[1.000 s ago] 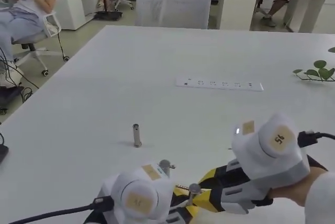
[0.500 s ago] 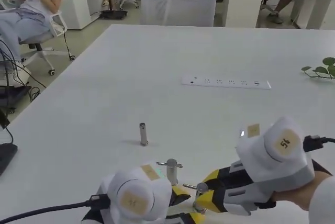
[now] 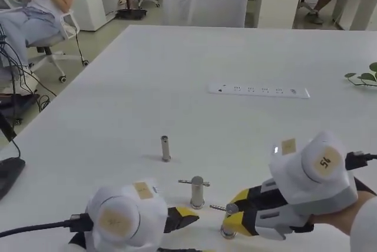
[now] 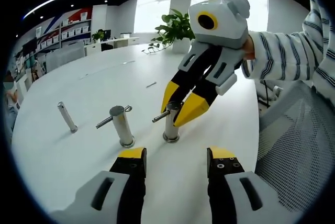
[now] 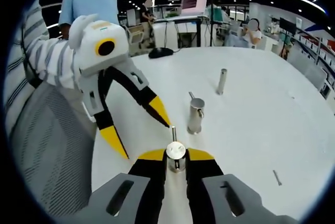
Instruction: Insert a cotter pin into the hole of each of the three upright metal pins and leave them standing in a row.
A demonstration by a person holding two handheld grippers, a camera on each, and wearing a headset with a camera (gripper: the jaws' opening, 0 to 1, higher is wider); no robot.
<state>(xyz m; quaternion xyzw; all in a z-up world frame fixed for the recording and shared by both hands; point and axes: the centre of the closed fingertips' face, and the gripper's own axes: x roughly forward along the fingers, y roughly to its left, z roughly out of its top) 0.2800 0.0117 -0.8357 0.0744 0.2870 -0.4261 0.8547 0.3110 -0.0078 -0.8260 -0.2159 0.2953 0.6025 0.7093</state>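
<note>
Right gripper (image 5: 176, 156) clamps metal pin (image 4: 171, 127); left gripper (image 4: 175, 158), wide and empty, should push cotter pin (image 4: 159, 116) just ahead fully through.

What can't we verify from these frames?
- Near pin: head view, right hand-held gripper covers its shaft and the cotter far end.
- Far pin: hole too small, head view.
- Sliver on table, right gripper view: too small to identify.
</note>
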